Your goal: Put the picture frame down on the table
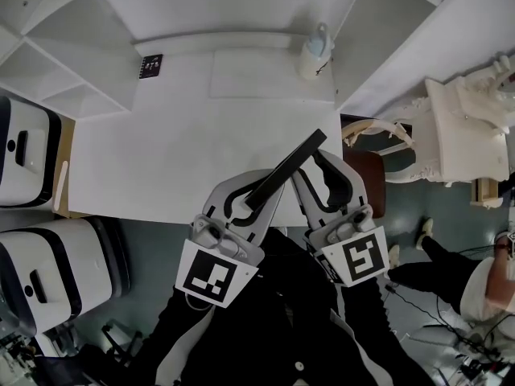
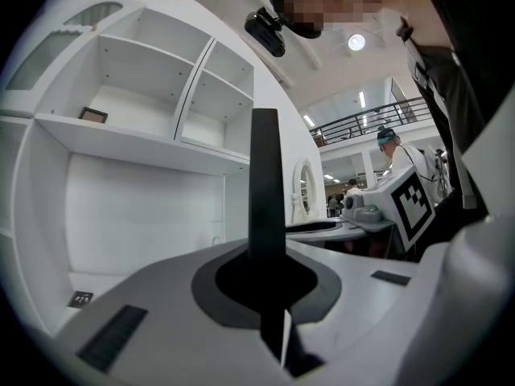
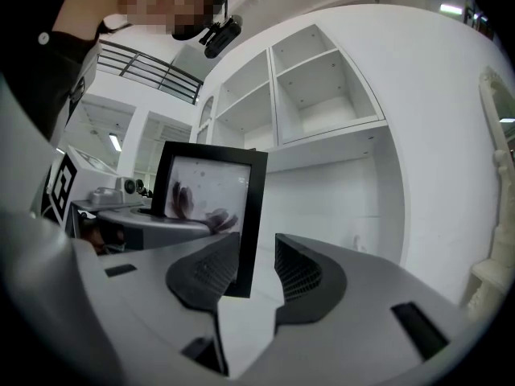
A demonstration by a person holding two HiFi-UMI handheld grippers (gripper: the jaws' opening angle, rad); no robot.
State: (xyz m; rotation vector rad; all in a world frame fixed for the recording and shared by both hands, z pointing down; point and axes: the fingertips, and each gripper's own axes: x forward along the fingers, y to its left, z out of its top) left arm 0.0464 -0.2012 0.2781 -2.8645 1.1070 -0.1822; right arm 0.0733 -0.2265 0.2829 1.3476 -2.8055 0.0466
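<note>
I see my left gripper [image 1: 254,190] closed on the black rectangular picture frame [image 1: 286,168]. In the left gripper view the frame [image 2: 265,182] stands edge-on, upright, pinched between the two dark pads of this gripper [image 2: 265,278]. My right gripper [image 1: 312,170] is just beside it, and its jaws stand wide apart. In the right gripper view one side bar of the frame [image 3: 211,207], with a flower picture under the glass, is inside the gap of the gripper [image 3: 257,268], close to the left pad and free of the right one. The frame is over the near edge of the white table [image 1: 161,135]. Whether it touches the top I cannot tell. A white bottle [image 1: 315,51] stands far back by the white shelves [image 1: 64,71].
</note>
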